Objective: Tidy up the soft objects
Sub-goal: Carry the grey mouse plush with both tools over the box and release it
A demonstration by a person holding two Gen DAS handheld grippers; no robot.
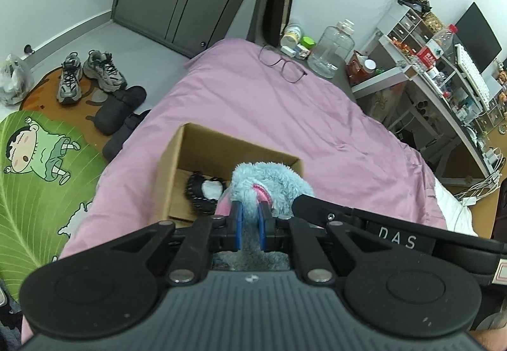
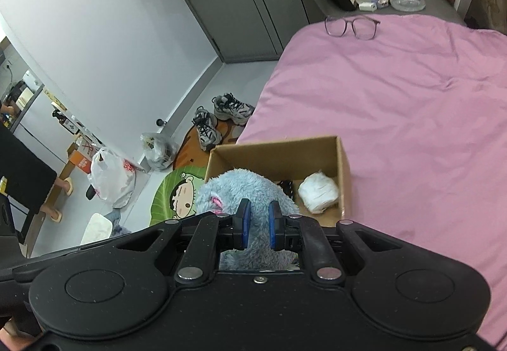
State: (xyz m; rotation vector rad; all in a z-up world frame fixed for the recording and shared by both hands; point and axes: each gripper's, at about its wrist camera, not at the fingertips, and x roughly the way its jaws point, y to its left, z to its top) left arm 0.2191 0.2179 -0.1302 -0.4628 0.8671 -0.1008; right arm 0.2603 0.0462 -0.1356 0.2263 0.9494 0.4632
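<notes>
A blue plush toy [image 1: 269,183] is held between both grippers above the near edge of an open cardboard box [image 1: 177,157]. In the left wrist view, at lower centre, the left gripper [image 1: 250,217] is seen pinched on the toy's fur, its blue pads [image 1: 239,224] pressed into it from both sides. A pink stitched patch is visible on the toy just above the pads. The tip of the right gripper's black arm is seen at the right of that view, touching the toy.

In the right wrist view, at lower centre, the right gripper [image 2: 259,224] is likewise clamped on the plush, with fur squeezed between its blue pads [image 2: 245,227]. The toy [image 2: 244,189] covers the near left part of the box [image 2: 343,173].

The box is set on a pink bedspread [image 1: 317,116] near the bed's edge. Inside it, a black-and-white soft item [image 1: 204,192] is seen in the left view, and a white bundle [image 2: 318,191] lies in the box's right corner in the right view.

A pair of glasses [image 2: 351,26] lies on the bedspread at the far end. Sneakers [image 1: 88,73] are seen on a mat at the upper left of the left view, and a green cartoon rug [image 1: 35,167] lies beside the bed.
</notes>
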